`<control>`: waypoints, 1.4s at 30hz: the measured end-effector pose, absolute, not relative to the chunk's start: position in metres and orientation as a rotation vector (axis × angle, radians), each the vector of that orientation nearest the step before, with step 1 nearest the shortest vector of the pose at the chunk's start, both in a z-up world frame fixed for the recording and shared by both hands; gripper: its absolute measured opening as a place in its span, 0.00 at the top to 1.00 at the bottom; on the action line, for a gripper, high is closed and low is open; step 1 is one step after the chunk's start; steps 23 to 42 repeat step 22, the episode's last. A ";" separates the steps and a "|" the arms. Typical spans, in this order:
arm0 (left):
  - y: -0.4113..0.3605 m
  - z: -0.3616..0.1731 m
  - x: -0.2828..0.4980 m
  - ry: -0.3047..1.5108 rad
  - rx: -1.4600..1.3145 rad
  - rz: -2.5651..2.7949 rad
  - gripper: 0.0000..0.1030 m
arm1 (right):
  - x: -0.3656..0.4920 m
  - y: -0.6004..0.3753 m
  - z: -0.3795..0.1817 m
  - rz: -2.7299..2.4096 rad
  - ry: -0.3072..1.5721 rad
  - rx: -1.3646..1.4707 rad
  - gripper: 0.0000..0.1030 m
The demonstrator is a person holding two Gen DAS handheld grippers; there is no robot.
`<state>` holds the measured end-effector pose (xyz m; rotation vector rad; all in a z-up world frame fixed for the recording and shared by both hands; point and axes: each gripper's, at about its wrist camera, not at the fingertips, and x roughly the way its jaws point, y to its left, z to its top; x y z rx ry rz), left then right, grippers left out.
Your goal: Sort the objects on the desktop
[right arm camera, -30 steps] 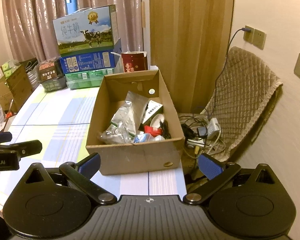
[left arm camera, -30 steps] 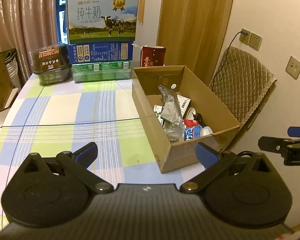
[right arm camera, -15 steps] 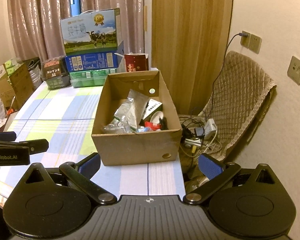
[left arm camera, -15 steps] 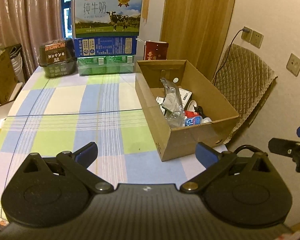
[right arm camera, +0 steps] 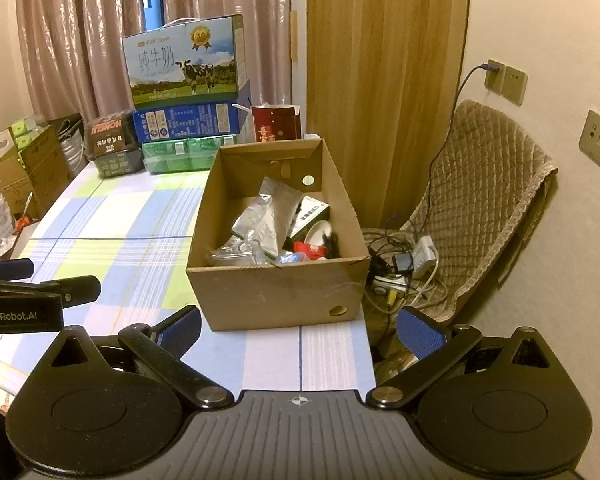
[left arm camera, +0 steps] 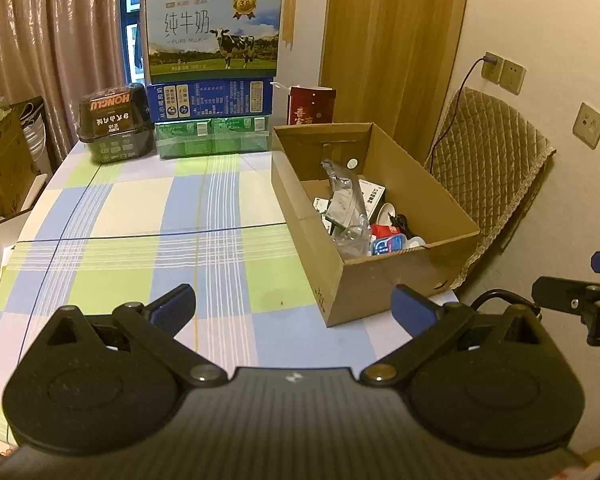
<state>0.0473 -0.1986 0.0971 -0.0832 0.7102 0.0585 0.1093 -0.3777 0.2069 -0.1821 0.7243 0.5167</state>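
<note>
An open cardboard box (left arm camera: 416,276) stands at the right side of the checked table (left arm camera: 140,216); it also shows in the right wrist view (right arm camera: 276,294). Inside lie a silver foil bag (right arm camera: 268,216), a small white carton (right arm camera: 312,212), a red packet (right arm camera: 310,249) and other small items. My left gripper (left arm camera: 294,308) is open and empty, held above the table's near edge, left of the box. My right gripper (right arm camera: 298,328) is open and empty, just in front of the box's near wall.
Stacked milk cartons (left arm camera: 212,68), a dark HONGLU box (left arm camera: 114,122) and a red box (left arm camera: 310,106) line the table's far edge. A quilted chair (right arm camera: 488,200) with cables and a power strip (right arm camera: 404,264) stands right of the table. Cardboard boxes (right arm camera: 28,168) are at the left.
Both grippers have drawn back and risen a little from the box, which looks smaller and farther now. Both stay open and empty. Nothing on the table has moved.
</note>
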 end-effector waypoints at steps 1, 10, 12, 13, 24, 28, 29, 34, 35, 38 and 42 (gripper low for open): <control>-0.199 0.097 0.048 0.711 -0.082 0.059 0.01 | 0.110 -0.377 0.206 0.517 0.726 -0.181 0.02; -0.197 0.095 0.051 0.716 -0.078 0.064 0.01 | 0.114 -0.376 0.203 0.517 0.734 -0.181 0.02; -0.197 0.094 0.051 0.715 -0.075 0.062 0.01 | 0.114 -0.376 0.203 0.519 0.733 -0.183 0.02; -0.197 0.094 0.052 0.716 -0.071 0.062 0.01 | 0.114 -0.376 0.203 0.518 0.733 -0.183 0.02; -0.201 0.094 0.052 0.715 -0.071 0.026 0.01 | 0.115 -0.376 0.201 0.515 0.736 -0.180 0.02; -0.201 0.094 0.052 0.715 -0.071 0.026 0.01 | 0.115 -0.376 0.201 0.515 0.736 -0.180 0.02; -0.201 0.094 0.052 0.715 -0.071 0.026 0.01 | 0.115 -0.376 0.201 0.515 0.736 -0.180 0.02; -0.201 0.094 0.052 0.715 -0.071 0.026 0.01 | 0.115 -0.376 0.201 0.515 0.736 -0.180 0.02; -0.201 0.094 0.052 0.715 -0.071 0.026 0.01 | 0.115 -0.376 0.201 0.515 0.736 -0.180 0.02; -0.201 0.094 0.052 0.715 -0.071 0.026 0.01 | 0.115 -0.376 0.201 0.515 0.736 -0.180 0.02; -0.201 0.094 0.052 0.715 -0.071 0.026 0.01 | 0.115 -0.376 0.201 0.515 0.736 -0.180 0.02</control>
